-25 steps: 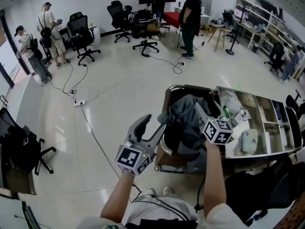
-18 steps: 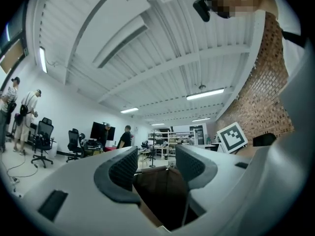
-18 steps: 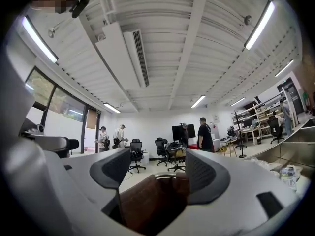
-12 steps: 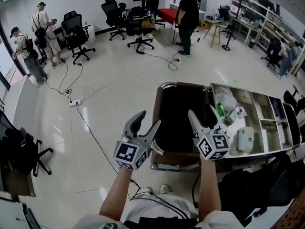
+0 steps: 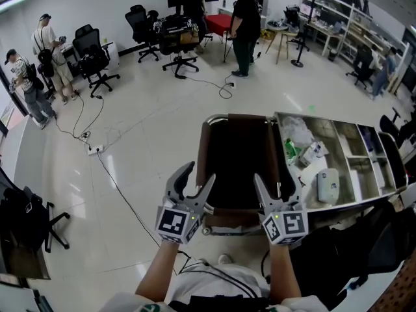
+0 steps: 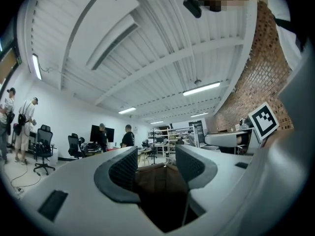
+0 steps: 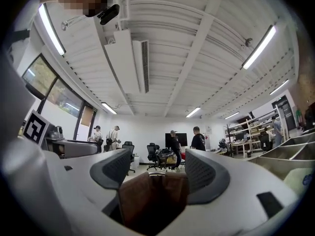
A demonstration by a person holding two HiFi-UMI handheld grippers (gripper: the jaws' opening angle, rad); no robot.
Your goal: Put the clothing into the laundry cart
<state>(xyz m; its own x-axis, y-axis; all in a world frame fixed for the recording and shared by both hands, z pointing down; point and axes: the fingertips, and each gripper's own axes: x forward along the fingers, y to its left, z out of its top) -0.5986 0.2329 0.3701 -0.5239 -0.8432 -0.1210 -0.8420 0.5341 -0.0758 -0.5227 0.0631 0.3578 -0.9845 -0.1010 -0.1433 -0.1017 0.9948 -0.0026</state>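
Observation:
The laundry cart [image 5: 234,117] is a brown bag on a metal frame, straight ahead of me, and its inside looks dark. No clothing shows in any view; whatever lies in the bag is lost in shadow. My left gripper [image 5: 198,174] hovers at the cart's near left corner, open and empty. My right gripper [image 5: 273,186] hovers over the near right rim, also open with nothing between its jaws. The left gripper view shows the left gripper [image 6: 155,165] with the brown bag [image 6: 157,181] beyond it. In the right gripper view, the right gripper [image 7: 158,170] stands apart over the bag [image 7: 152,195].
A service trolley tray [image 5: 364,168] with bottles and supplies joins the cart on the right. Several people [image 5: 247,25] and office chairs [image 5: 91,54] stand at the far side of the room. A cable [image 5: 123,194] runs across the floor; a black chair [image 5: 29,213] is at left.
One second ago the right gripper held grey clothing over the cart; now the clothing is out of sight and that gripper is empty. Both grippers have drawn back to the cart's near rim.

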